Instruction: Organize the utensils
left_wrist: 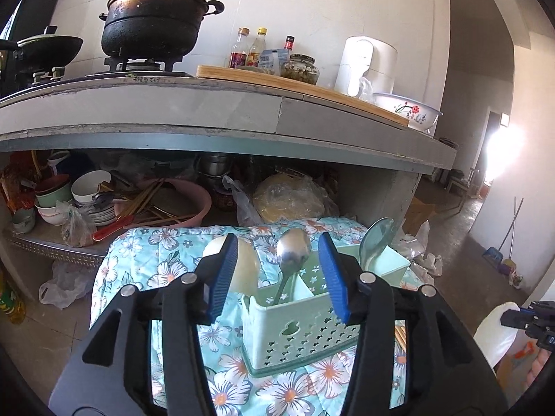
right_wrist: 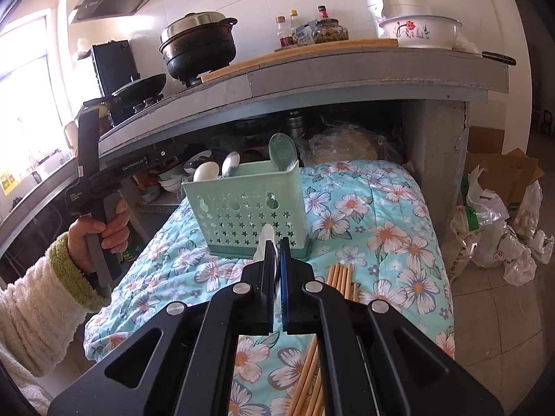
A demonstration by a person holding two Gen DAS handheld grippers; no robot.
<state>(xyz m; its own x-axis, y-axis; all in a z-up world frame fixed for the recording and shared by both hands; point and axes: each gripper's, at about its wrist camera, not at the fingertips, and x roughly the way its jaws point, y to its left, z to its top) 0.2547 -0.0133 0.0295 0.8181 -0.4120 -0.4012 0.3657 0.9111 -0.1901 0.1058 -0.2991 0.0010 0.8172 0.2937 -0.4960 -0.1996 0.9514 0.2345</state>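
A mint green utensil caddy (left_wrist: 295,329) (right_wrist: 246,208) stands on a floral cloth (right_wrist: 374,215). It holds a metal spoon (left_wrist: 293,249) (right_wrist: 230,163), a white spoon (left_wrist: 242,263) (right_wrist: 205,171) and a green spoon (left_wrist: 376,239) (right_wrist: 282,150). My left gripper (left_wrist: 277,277) is open just above the caddy's near end. My right gripper (right_wrist: 276,246) is shut on a white spoon (right_wrist: 265,242), in front of the caddy. Wooden chopsticks (right_wrist: 341,277) lie on the cloth to the right of the right gripper.
A concrete counter (left_wrist: 242,114) overhangs behind the cloth, with a black pot (left_wrist: 156,24), bottles, a floral bowl (right_wrist: 419,31) and a white appliance on it. The shelf beneath holds bowls and plates (left_wrist: 86,194). Plastic bags (right_wrist: 503,228) lie on the floor at right.
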